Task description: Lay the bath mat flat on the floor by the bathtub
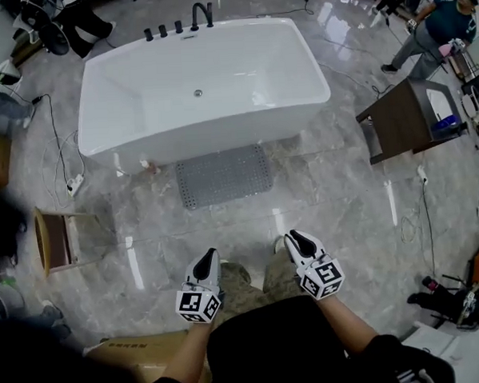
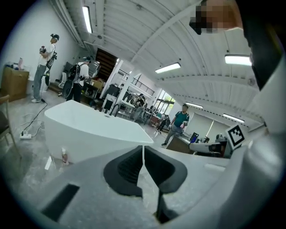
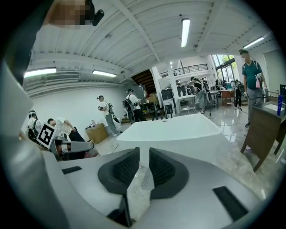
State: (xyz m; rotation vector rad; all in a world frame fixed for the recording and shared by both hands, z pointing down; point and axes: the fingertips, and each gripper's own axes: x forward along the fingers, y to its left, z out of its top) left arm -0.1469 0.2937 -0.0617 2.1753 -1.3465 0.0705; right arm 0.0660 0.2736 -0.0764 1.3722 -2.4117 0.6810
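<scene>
Grey perforated bath mat [image 1: 223,175] lay flat on the floor [image 1: 336,206] beside the white bathtub [image 1: 202,88], so it looked done to me. My left gripper [image 1: 206,265] was pinched together, my right gripper [image 1: 298,241] barely ajar, both empty. I'd only check the corners next.
</scene>
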